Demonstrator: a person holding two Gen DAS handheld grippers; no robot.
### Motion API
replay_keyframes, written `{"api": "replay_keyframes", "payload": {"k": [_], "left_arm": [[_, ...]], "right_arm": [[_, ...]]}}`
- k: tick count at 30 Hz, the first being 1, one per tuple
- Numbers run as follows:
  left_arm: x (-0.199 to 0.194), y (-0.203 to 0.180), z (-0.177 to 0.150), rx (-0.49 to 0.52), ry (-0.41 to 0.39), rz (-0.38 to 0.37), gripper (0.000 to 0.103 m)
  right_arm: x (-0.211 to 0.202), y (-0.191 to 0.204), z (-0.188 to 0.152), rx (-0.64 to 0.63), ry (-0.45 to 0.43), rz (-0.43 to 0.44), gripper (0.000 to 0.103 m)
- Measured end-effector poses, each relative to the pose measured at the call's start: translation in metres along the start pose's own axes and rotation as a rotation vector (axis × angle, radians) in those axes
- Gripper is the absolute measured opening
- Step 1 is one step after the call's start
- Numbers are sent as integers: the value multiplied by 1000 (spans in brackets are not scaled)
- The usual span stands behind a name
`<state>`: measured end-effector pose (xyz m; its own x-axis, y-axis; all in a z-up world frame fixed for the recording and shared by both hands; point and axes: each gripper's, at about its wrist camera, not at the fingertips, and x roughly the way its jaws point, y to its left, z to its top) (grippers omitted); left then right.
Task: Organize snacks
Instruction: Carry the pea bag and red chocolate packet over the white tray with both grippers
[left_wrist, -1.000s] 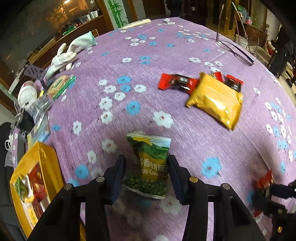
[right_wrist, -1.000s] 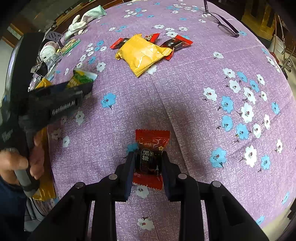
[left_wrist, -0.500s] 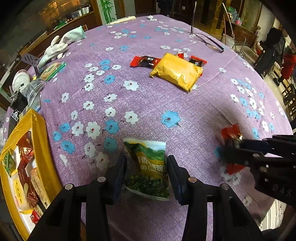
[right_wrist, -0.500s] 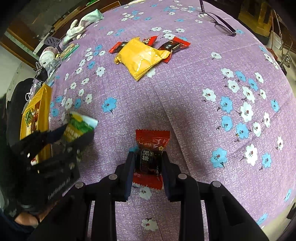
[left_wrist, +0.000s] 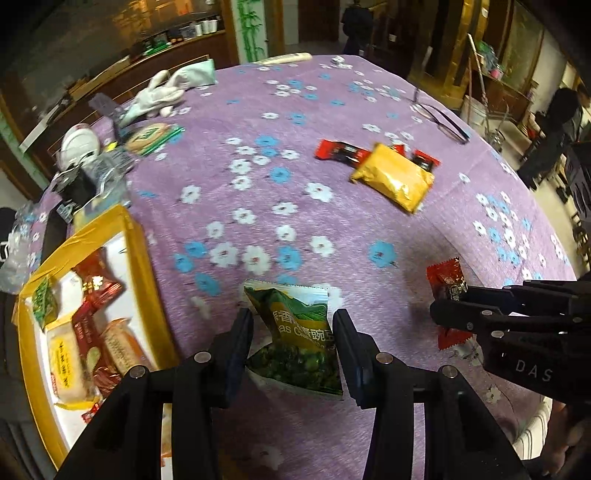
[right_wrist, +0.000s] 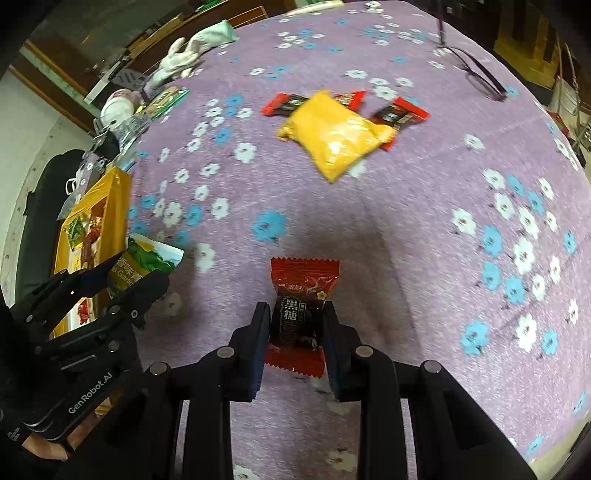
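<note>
My left gripper (left_wrist: 293, 332) is shut on a green pea snack packet (left_wrist: 299, 332), held above the purple flowered tablecloth (left_wrist: 258, 177). A yellow box (left_wrist: 138, 258) with several snack packs inside lies at the lower left. My right gripper (right_wrist: 295, 325) is shut on a red candy packet (right_wrist: 301, 295), also lifted off the cloth. In the right wrist view the left gripper (right_wrist: 133, 273) with its green packet (right_wrist: 142, 262) hangs beside the yellow box (right_wrist: 114, 199). Farther back a yellow packet (left_wrist: 395, 177) lies on red candy bars (left_wrist: 338, 152).
Eyeglasses (left_wrist: 441, 120) rest at the far right of the table. White gloves (left_wrist: 166, 88), a green biscuit pack (left_wrist: 151, 136), a white jar (left_wrist: 79, 142) and clutter crowd the far left edge. A person (left_wrist: 554, 125) stands beyond the table at the right.
Both grippers have risen and shifted left toward the yellow box, each carrying its packet. The box now shows larger in the left wrist view.
</note>
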<state>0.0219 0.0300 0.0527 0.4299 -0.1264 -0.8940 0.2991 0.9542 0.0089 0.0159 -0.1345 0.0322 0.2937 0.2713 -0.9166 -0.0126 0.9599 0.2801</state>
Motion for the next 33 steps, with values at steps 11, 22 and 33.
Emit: {"api": "replay_keyframes", "payload": {"k": [11, 22, 33], "left_arm": [[-18, 35, -8, -90, -22, 22, 47], [-37, 72, -27, -187, -42, 55, 47], [-57, 120, -60, -317, -52, 103, 47]], "right_arm": [[7, 40, 6, -94, 8, 35, 26], [7, 85, 6, -202, 11, 80, 26], [3, 146, -5, -356, -3, 141, 26]]}}
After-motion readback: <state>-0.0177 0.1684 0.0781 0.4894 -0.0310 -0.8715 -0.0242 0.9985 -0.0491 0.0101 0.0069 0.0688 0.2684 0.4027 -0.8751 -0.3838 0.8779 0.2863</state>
